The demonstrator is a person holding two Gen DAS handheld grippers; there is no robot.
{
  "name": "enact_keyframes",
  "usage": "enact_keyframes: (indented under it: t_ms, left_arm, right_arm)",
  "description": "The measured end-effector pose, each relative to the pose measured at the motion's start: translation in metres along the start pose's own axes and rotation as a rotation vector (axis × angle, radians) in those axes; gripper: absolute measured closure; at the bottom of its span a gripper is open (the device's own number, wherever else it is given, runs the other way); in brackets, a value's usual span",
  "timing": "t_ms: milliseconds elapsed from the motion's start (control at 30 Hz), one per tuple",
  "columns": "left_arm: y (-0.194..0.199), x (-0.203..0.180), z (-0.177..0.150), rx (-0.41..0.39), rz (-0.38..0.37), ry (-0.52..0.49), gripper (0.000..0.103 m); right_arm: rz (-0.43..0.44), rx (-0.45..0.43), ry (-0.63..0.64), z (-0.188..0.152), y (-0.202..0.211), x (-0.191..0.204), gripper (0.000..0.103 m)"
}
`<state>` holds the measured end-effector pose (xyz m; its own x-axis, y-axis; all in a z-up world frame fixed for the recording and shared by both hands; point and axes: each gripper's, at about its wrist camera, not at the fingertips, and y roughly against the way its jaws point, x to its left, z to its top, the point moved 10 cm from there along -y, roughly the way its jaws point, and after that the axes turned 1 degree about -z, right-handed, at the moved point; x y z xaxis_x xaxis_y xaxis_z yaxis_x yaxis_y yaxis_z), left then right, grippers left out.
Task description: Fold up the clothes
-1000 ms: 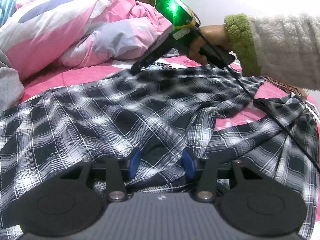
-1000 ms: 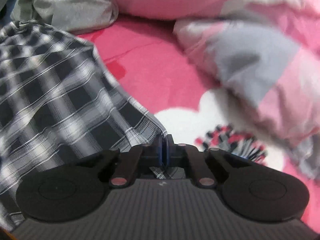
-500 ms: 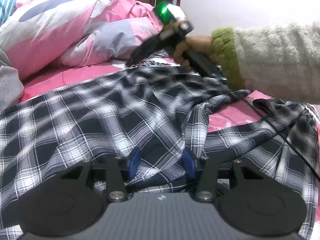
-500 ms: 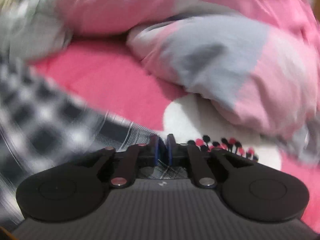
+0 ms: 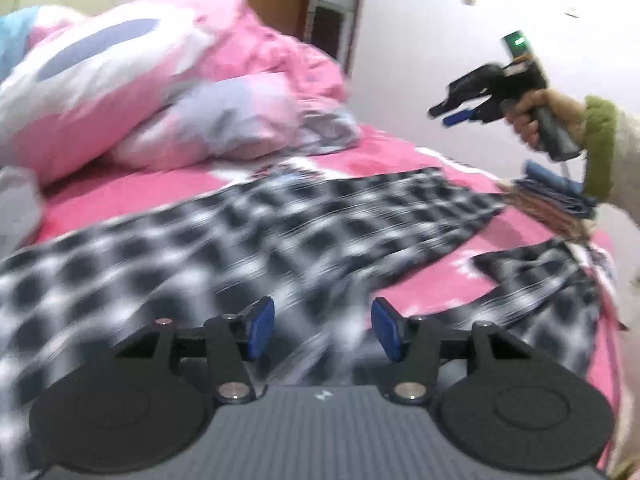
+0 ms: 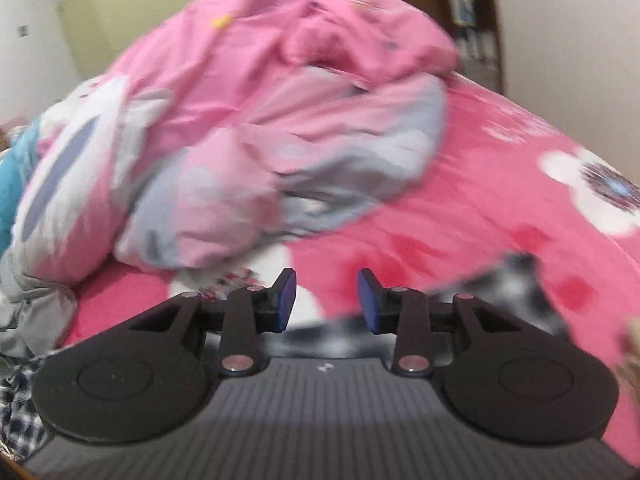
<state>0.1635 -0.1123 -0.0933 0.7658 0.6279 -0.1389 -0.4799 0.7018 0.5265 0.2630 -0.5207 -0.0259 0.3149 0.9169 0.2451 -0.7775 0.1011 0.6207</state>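
Both your jaws stand spread and hold nothing: the left gripper (image 5: 323,330) hovers low over the plaid shirt (image 5: 224,248), and the right gripper (image 6: 327,300) is raised above the bed (image 6: 460,216), pointing at the pink quilt (image 6: 256,120). The shirt lies spread, blurred, across the bed below both grippers, one sleeve (image 5: 552,284) trailing toward the right edge.

Bed, pink floral sheet (image 5: 132,196). Plaid shirt (image 5: 248,240) spread flat beyond left fingers; bunched pink-grey duvet (image 6: 248,128) beyond right fingers.
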Motion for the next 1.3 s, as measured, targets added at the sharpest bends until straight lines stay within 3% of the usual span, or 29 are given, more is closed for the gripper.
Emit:
enact_keyframes:
  t_ms: [200, 300, 467, 600, 700, 800, 1000, 1067, 1133, 1300]
  left_arm:
    - [-0.042, -0.019, -0.002, 0.036, -0.042, -0.029, 0.048]
    - [-0.062, -0.029, -0.003, 0.055, -0.064, -0.044, 0.049]
    - [-0.096, -0.045, -0.005, 0.085, -0.099, -0.068, 0.046]
    - [-0.11, -0.05, -0.007, 0.092, -0.123, -0.065, 0.043]
    - [-0.11, -0.049, -0.008, 0.086, -0.137, -0.049, 0.043]
    - [-0.11, -0.049, -0.007, 0.086, -0.135, -0.052, 0.043]
    - [-0.109, -0.049, -0.007, 0.084, -0.138, -0.055, 0.042]
    - [-0.109, -0.049, -0.007, 0.084, -0.136, -0.057, 0.042]
    - [-0.109, -0.05, -0.007, 0.084, -0.132, -0.062, 0.042]
    - [-0.11, -0.051, -0.007, 0.083, -0.122, -0.076, 0.042]
  right_arm:
    - [-0.103, 0.069, -0.114, -0.014, -0.026, -0.072, 0.069]
    - [-0.147, 0.096, -0.107, -0.012, -0.054, -0.094, 0.062]
    - [-0.078, 0.112, 0.217, -0.003, -0.091, -0.081, 0.061]
    - [0.052, 0.168, 0.615, -0.022, -0.108, -0.029, 0.059]
    - [0.103, 0.243, 0.796, -0.041, -0.127, -0.002, 0.057]
    - [0.105, 0.305, 0.88, -0.051, -0.149, 0.008, 0.053]
    - [0.11, 0.336, 0.878, -0.06, -0.16, 0.021, 0.053]
    - [0.116, 0.358, 0.853, -0.063, -0.157, 0.022, 0.063]
    - [0.121, 0.37, 0.849, -0.067, -0.154, 0.026, 0.094]
    - [0.049, 0.251, 0.913, -0.059, -0.148, 0.033, 0.101]
